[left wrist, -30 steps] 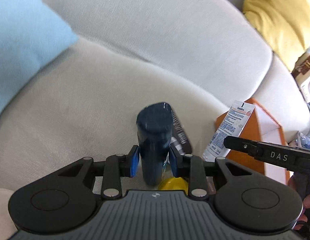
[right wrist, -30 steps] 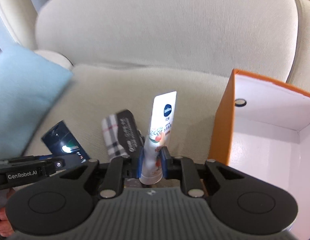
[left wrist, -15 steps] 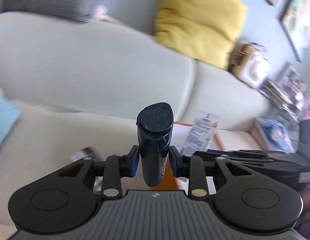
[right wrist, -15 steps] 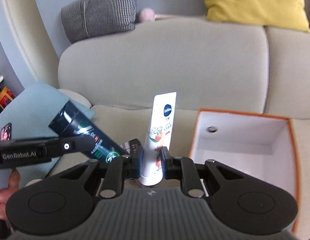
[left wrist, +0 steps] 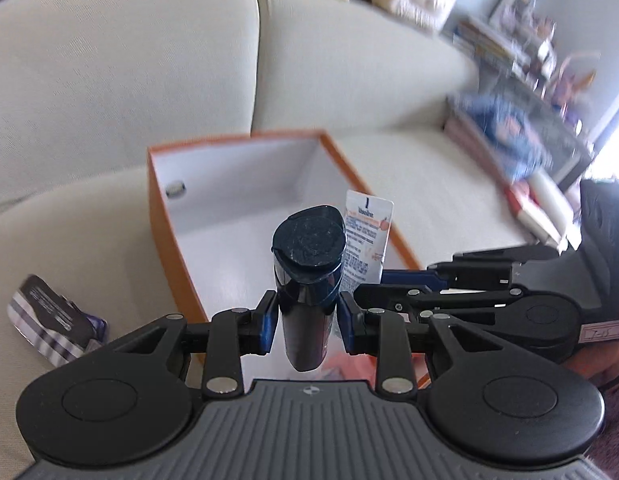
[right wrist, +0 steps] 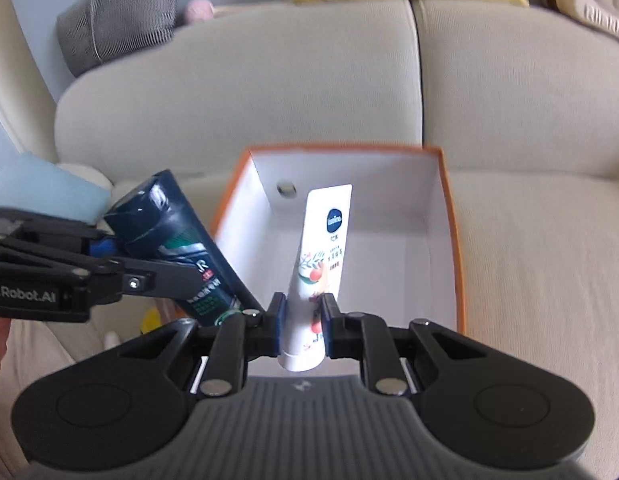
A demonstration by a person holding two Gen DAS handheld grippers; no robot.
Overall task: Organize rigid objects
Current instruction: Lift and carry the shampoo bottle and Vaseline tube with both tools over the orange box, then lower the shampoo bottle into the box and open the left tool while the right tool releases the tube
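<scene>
2 grips: left gripper (left wrist: pixel 307 316) pinches dark bottle (left wrist: pixel 307 268); right gripper (right wrist: pixel 302 326) pinches white tube (right wrist: pixel 319 272).
Where: both centre frame, above orange box (right wrist: pixel 453 240).
Risk: tools crowd; bottle may clip box's near wall, seemingly.

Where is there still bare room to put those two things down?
The orange box is open, its white floor bare between the four walls. The sofa seat on its far side is bare too. It is crowded where the checked pouch lies.
</scene>
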